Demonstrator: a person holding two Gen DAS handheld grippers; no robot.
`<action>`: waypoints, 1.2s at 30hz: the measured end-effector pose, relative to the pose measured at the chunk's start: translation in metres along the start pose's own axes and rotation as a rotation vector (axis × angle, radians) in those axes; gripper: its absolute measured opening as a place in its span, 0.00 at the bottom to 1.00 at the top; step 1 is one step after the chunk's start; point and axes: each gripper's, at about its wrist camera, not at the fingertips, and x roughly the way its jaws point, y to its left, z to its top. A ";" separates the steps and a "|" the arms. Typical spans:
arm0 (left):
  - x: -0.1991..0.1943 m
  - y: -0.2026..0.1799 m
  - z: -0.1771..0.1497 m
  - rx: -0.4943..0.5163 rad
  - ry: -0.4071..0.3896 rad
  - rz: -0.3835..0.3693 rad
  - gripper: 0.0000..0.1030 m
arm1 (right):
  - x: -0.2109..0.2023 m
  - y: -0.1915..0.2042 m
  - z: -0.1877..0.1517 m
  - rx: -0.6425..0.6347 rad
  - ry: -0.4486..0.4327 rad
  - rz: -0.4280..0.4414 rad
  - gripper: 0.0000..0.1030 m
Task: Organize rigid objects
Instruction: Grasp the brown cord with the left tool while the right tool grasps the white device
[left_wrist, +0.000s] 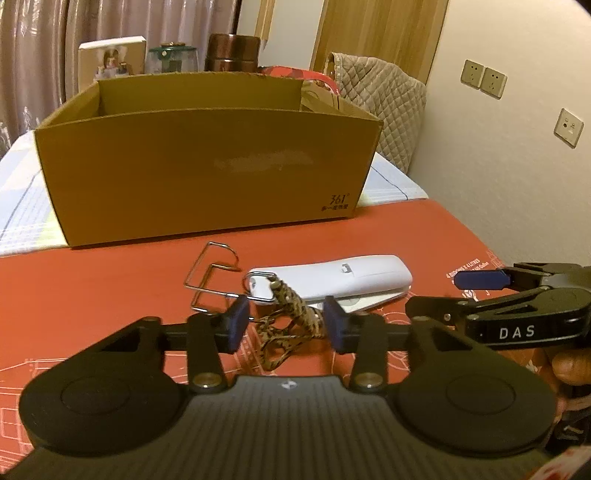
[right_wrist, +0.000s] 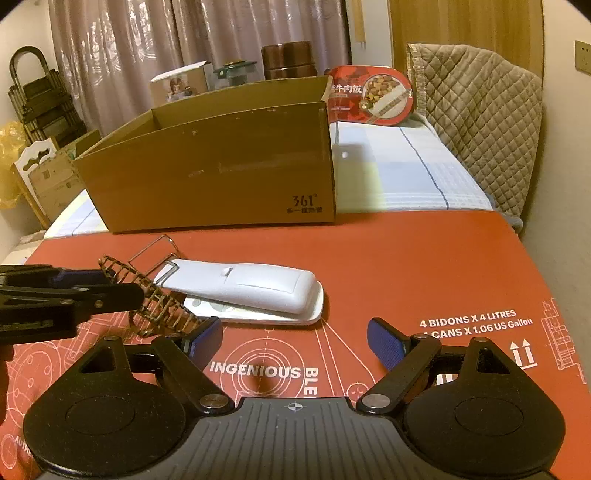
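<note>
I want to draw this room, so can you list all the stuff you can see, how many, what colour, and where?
cardboard box: one, brown, open, at the far edge of the red mat.
red mat: one, red with white print, under everything near.
white case: one, white, on the mat before the box.
wire clip: one, silver, left of the white case.
woven rack: one, brownish, between the left gripper's fingers.
food tray: one, red, behind the box.
quilted cover: one, beige, far right.
left hand-held gripper: black, blue pads, around the rack.
right hand-held gripper: black, blue pads, open, nothing between.
</note>
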 end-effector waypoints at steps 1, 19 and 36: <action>0.003 -0.001 0.000 -0.001 0.007 -0.007 0.29 | 0.001 -0.001 0.001 0.003 0.001 -0.001 0.81; -0.039 0.051 -0.003 -0.110 0.024 0.071 0.02 | 0.032 0.023 0.032 -0.335 0.025 0.145 0.81; -0.038 0.051 -0.009 -0.107 0.038 0.058 0.03 | 0.048 0.039 0.023 -0.460 0.165 0.175 0.35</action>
